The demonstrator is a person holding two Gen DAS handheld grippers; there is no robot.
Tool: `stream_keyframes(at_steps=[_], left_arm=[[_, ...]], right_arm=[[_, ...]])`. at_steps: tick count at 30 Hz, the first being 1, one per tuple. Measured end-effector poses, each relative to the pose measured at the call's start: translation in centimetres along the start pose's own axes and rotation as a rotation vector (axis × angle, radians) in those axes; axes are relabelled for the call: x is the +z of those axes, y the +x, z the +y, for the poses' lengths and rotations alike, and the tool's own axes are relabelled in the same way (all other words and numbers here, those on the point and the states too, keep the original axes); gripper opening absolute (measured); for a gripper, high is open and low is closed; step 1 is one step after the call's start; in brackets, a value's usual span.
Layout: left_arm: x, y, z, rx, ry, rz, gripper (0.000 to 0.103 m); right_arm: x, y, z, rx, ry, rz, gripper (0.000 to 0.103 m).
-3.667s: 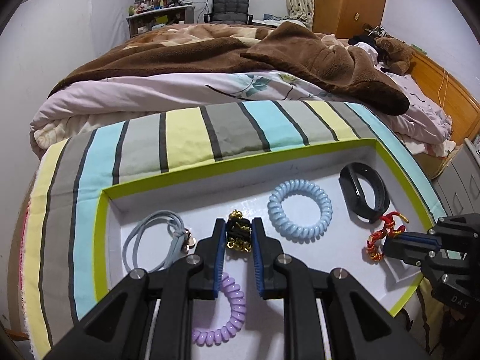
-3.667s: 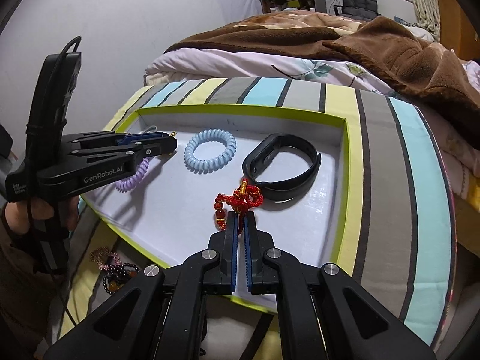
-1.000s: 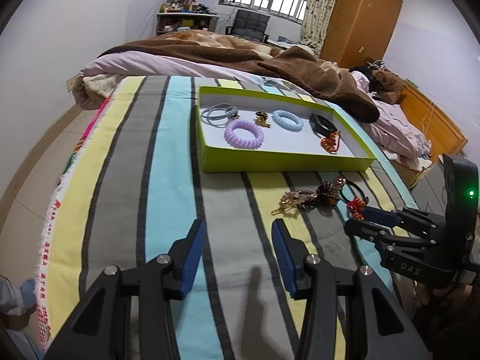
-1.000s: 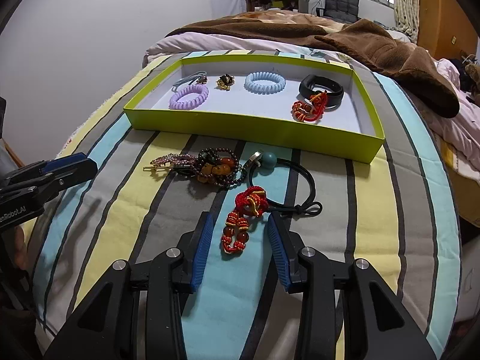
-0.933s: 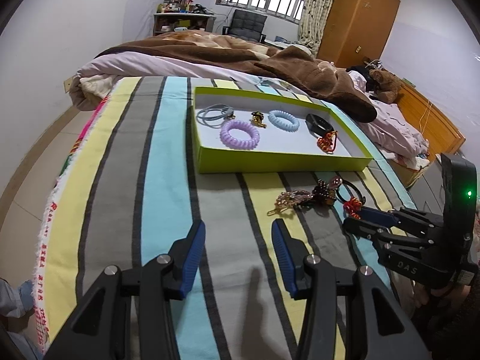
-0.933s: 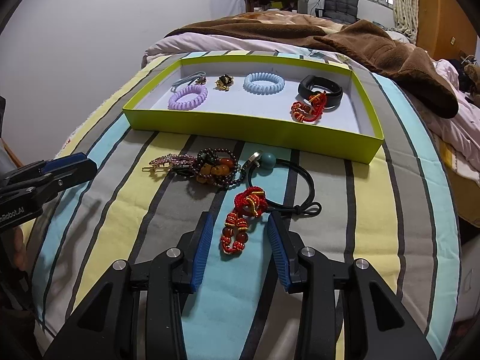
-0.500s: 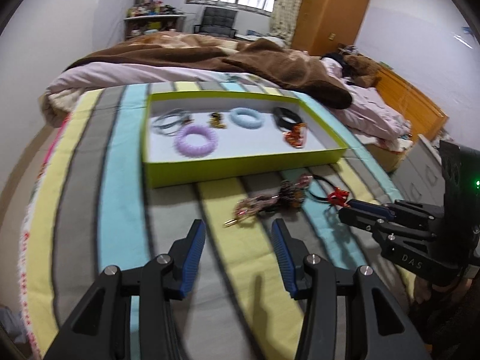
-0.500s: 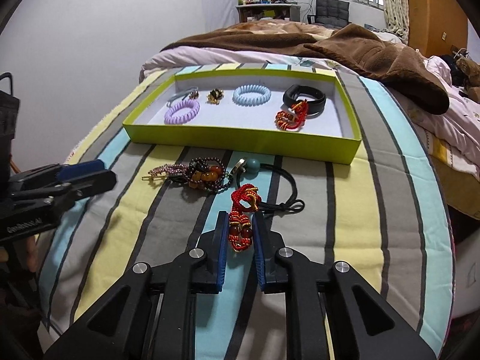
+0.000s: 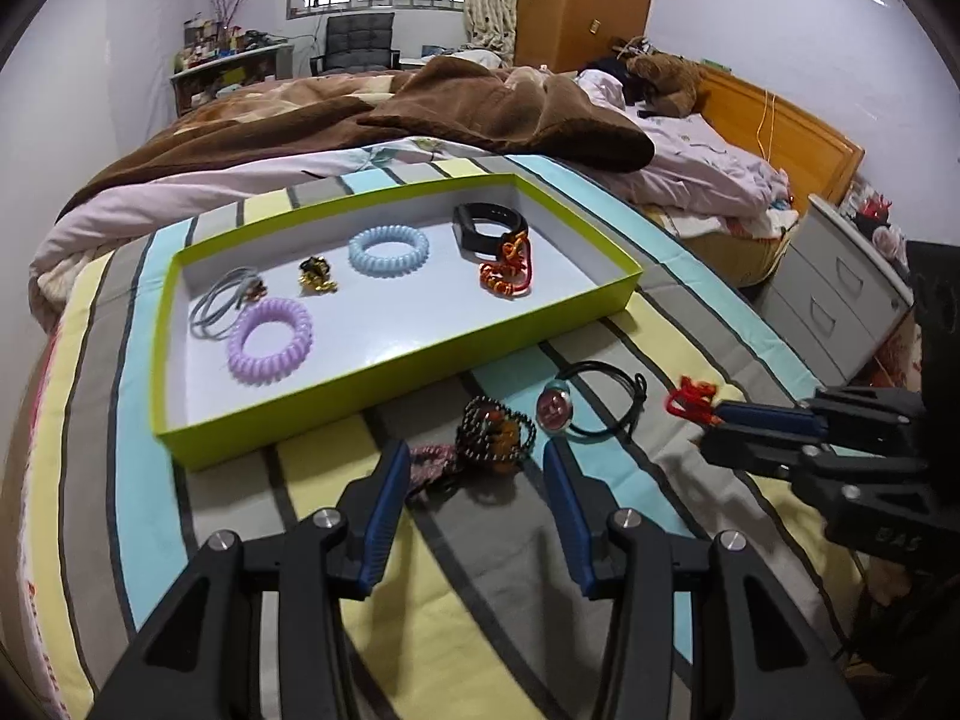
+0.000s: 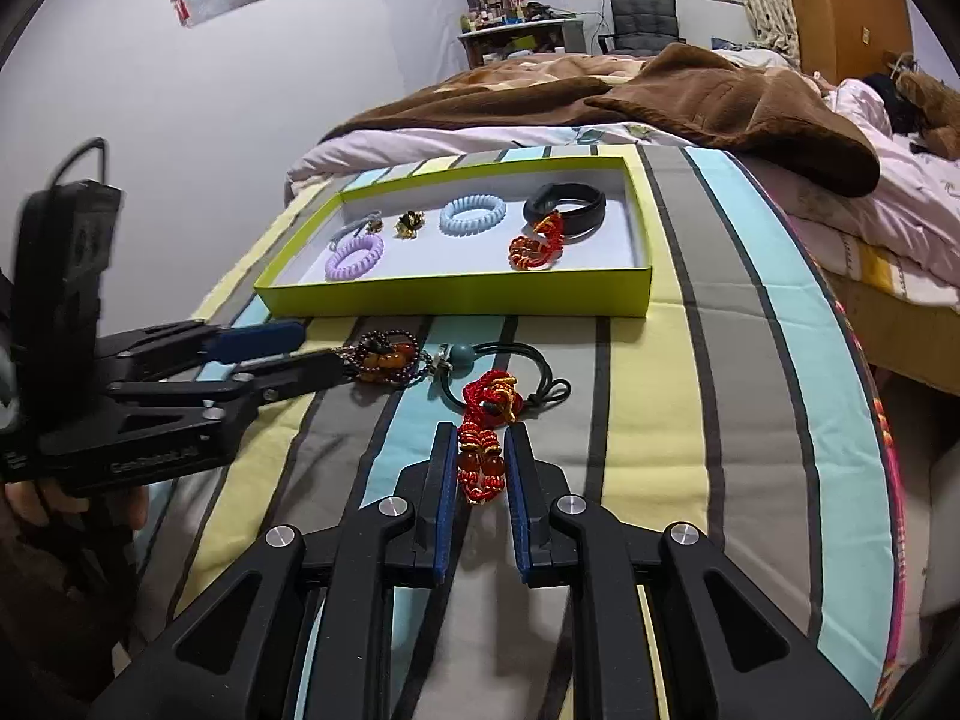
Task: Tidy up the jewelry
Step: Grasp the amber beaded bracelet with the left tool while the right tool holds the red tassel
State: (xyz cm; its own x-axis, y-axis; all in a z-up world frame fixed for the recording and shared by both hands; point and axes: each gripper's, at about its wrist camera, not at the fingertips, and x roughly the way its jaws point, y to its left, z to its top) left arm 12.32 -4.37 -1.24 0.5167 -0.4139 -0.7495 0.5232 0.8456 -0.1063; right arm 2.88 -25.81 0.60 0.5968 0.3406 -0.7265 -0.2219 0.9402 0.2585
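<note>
The right gripper [image 10: 478, 468] has just been closing; its blue pads now clamp a red beaded bracelet [image 10: 480, 459], lifted off the striped bedspread [image 10: 690, 420]. The left gripper [image 9: 477, 474] stands open and empty, its jaws on either side of a dark bead bracelet [image 9: 495, 429]. Just right of that lies a black cord with a round charm [image 9: 555, 408]. Farther off, the green tray [image 9: 384, 378] holds two coil hair ties, a black band [image 9: 489, 222], a gold clip and another red bracelet [image 9: 507, 273].

Right gripper [image 10: 477, 450] jaws, just closed, clamp the red beaded bracelet [image 10: 480, 462] (green tray [image 10: 456, 300] beyond).
</note>
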Motion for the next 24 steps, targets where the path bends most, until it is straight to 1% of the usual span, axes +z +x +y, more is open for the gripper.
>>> stream_keyframes(at_steps=[2,7,11,15,17,20,22,24], left_arm=[[0.3,0.4,-0.3,0.007,0.011,0.011,0.048],[0.7,1.8,-1.8,0.066,0.088,0.038,0.048],[0.8,2.5,-2.0,0.074,0.088,0.051,0.048],[0.9,3.5,-2.5,0.109,0.131,0.072,0.047],[0.9,3.7,-2.7,0.115,0.135,0.073,0.045],[1.0,3.8,-2.9,0.109,0.135,0.075,0.04],[1.1,4.0,-2.9,0.108,0.133,0.079,0.035],[1.2,4.1,-3.0,0.112,0.132,0.08,0.032]], right_arm=[[-0.2,-0.3,-0.7,0.04,0.027,0.0,0.016],[-0.7,-1.0,-1.9,0.005,0.046,-0.01,0.016],[-0.8,-1.5,-2.4,-0.003,0.048,-0.022,0.016],[-0.8,-1.7,-2.8,0.004,0.052,-0.027,0.016],[-0.8,-1.8,-3.0,0.009,0.056,-0.03,0.016],[-0.8,-1.9,-3.2,0.009,0.055,-0.032,0.016],[-0.7,-1.8,-3.2,0.011,0.057,-0.032,0.016],[-0.8,-1.8,-3.3,0.013,0.06,-0.032,0.016]])
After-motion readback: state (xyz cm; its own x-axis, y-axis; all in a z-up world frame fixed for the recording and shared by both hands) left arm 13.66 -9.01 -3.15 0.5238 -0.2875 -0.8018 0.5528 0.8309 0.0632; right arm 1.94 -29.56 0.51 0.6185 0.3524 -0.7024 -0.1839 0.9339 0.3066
